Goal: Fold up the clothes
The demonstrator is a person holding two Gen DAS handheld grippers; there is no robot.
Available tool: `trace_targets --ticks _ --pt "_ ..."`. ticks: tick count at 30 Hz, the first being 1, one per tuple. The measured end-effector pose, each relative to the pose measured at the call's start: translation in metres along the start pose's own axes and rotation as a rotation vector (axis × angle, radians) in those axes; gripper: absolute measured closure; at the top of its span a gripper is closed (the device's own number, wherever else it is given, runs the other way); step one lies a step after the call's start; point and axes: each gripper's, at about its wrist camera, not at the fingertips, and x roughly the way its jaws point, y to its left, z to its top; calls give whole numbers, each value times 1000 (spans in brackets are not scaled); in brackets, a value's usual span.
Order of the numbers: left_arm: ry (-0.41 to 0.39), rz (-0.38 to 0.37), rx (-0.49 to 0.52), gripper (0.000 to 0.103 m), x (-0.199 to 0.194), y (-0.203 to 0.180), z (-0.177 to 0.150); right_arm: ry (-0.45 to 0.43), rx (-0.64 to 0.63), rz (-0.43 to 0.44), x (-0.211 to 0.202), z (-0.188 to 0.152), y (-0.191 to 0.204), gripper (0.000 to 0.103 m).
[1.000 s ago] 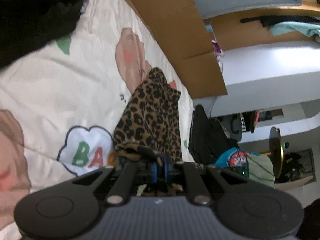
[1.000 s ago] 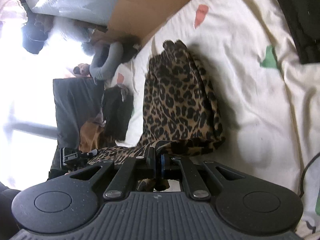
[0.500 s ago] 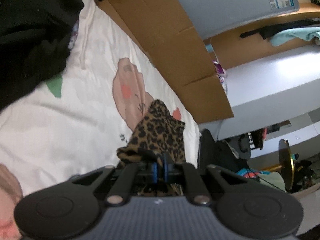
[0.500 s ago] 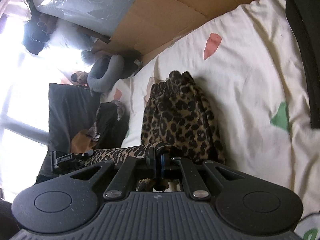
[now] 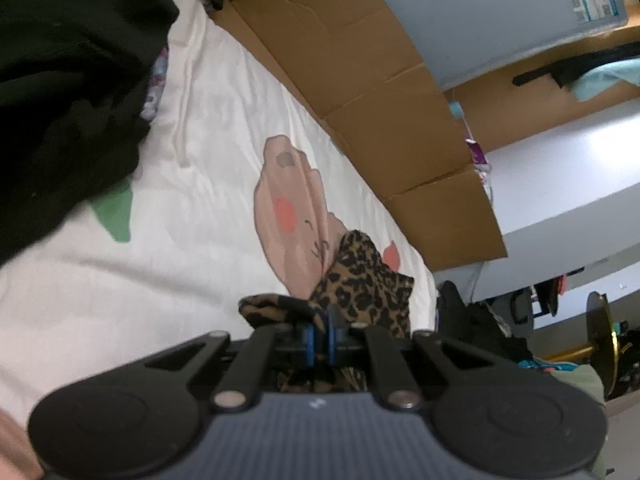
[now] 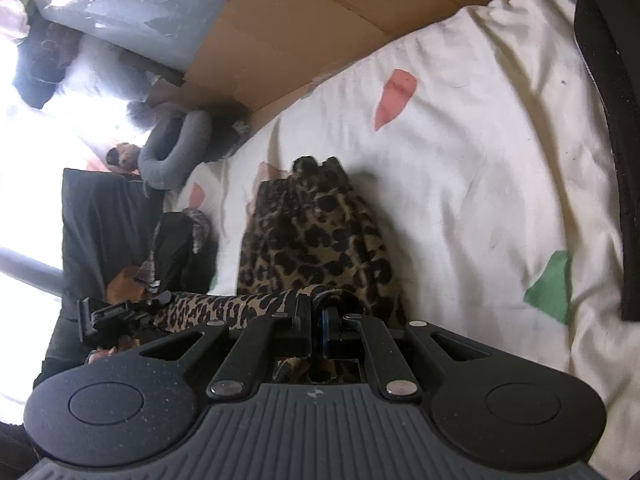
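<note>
A leopard-print garment (image 5: 366, 284) lies on a white patterned bedsheet (image 5: 192, 200), its far end bunched near the bed's edge. My left gripper (image 5: 320, 330) is shut on one corner of its near hem. In the right wrist view the same leopard-print garment (image 6: 316, 240) stretches away from me, and my right gripper (image 6: 318, 316) is shut on the other corner. The hem (image 6: 224, 306) runs taut to the left from the right gripper toward the other gripper's black body (image 6: 108, 314).
A black garment (image 5: 68, 80) lies heaped on the bedsheet at the left; its edge (image 6: 612, 120) shows at the right of the other view. Brown cardboard (image 5: 380, 120) lines the bed's far side. A grey neck pillow (image 6: 176, 148) and dark bags (image 6: 176, 248) sit beyond the bed.
Both grippers have carried the near hem forward over the garment, so less leopard fabric shows ahead of them. The cardboard and the bed's far side have come closer.
</note>
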Motion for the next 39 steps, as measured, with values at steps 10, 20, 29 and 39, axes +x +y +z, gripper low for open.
trace_targets --ticks 10,20,29,39 --pt "-44 76 -8 96 23 15 2 -42 48 -19 16 3 -16 100" --pt "-11 132 -32 96 46 39 -1 -25 90 -63 37 1 -32 100" --pt "43 49 -4 41 39 27 -8 -21 178 75 25 -2 -33 55" --pt "60 40 -84 39 41 41 -22 28 177 99 45 -17 -24 54"
